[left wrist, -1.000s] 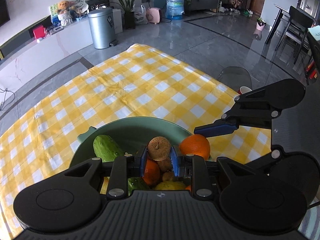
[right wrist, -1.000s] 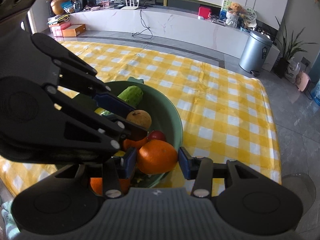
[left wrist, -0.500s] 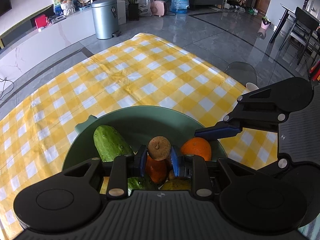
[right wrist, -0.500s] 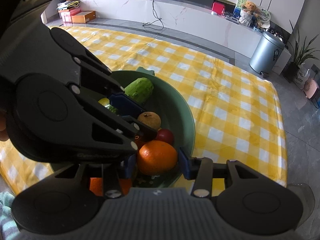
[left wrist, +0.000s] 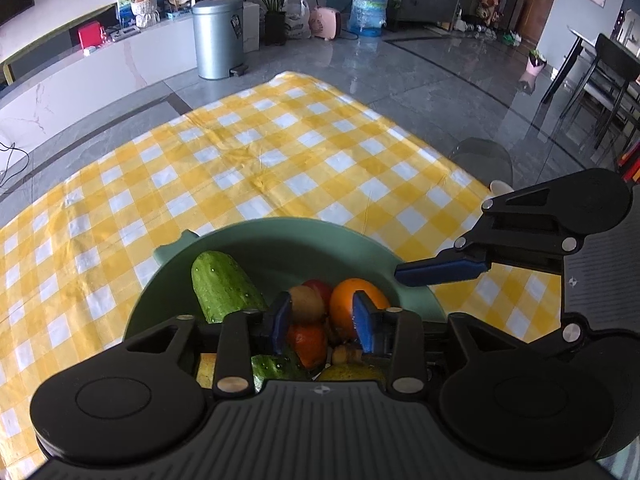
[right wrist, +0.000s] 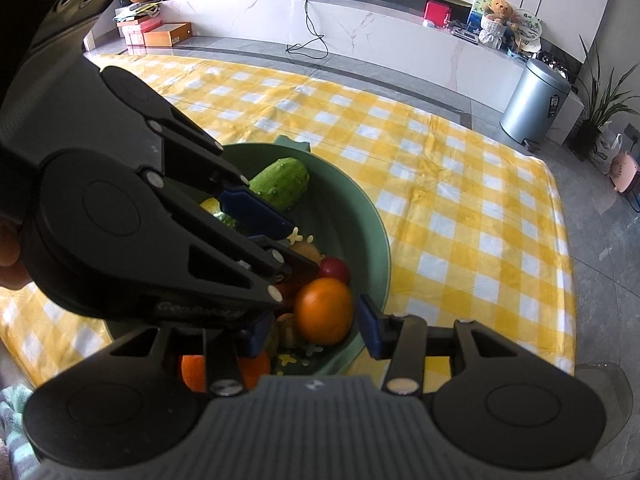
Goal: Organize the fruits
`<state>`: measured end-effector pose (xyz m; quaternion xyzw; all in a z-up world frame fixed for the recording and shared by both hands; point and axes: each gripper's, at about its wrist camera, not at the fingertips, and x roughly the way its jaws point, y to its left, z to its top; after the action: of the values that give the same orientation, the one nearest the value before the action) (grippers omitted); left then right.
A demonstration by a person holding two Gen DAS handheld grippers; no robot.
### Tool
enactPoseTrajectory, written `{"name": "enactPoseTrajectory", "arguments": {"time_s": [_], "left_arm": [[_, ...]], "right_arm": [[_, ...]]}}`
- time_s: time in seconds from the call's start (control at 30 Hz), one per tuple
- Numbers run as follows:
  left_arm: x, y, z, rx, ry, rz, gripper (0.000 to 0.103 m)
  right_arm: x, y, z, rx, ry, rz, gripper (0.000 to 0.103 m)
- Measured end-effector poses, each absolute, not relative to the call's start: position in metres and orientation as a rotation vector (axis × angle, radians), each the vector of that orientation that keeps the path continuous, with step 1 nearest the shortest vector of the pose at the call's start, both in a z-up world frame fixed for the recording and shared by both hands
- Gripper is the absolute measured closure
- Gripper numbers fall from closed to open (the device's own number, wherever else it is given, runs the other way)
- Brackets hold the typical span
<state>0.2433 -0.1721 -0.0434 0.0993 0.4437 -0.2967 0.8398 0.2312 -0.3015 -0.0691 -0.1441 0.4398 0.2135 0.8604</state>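
Note:
A green bowl (left wrist: 280, 240) holds a cucumber (left wrist: 224, 288), a brown kiwi (left wrist: 306, 304), a red fruit (left wrist: 320, 286), an orange (left wrist: 352, 304) and other fruit. My left gripper (left wrist: 322, 320) is open above the bowl, and the kiwi lies loose between its blue pads. My right gripper (right wrist: 312, 326) is open around the orange (right wrist: 324, 310) over the bowl's near rim (right wrist: 380, 248), without squeezing it. The cucumber (right wrist: 280, 184) lies at the bowl's far side. The left gripper's body hides much of the bowl in the right wrist view.
The bowl sits on a yellow-and-white checked cloth (left wrist: 248, 152) on a table. A steel bin (left wrist: 216, 40), a water bottle (left wrist: 370, 10) and dining chairs (left wrist: 608, 72) stand on the floor beyond. A clear cup (left wrist: 484, 160) is at the table's right edge.
My left gripper opened and let the kiwi go; the kiwi dropped among the fruit in the bowl. Both grippers lifted slightly.

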Motion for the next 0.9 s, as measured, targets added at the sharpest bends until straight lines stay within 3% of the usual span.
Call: {"name": "enactPoseTrajectory", "arguments": {"time_s": [0.07,0.13,0.63,0.73,0.9], "left_arm": [[0.241,-0.171,-0.039,0.201,0.926,-0.626,0.058],[0.238,-0.169,-0.035,0.198,0.913,-0.62,0.057],[0.202,-0.145,0.011,0.193,0.765,-0.568,0.05],[0.192,-0.135,0.02,0.184,0.735,-0.55,0.049],[0.175,-0.116,0.031,0.157,0.697,-0.518,0.045]], "right_arm": [[0.23,-0.302,-0.066,-0.299,0.91,0.441,0.045],[0.227,-0.302,-0.062,-0.294,0.899,0.43,0.041],[0.205,-0.301,-0.03,-0.196,0.853,0.337,0.03],[0.195,-0.301,-0.023,-0.145,0.837,0.314,0.021],[0.175,-0.297,-0.014,-0.067,0.818,0.289,0.021]]}}
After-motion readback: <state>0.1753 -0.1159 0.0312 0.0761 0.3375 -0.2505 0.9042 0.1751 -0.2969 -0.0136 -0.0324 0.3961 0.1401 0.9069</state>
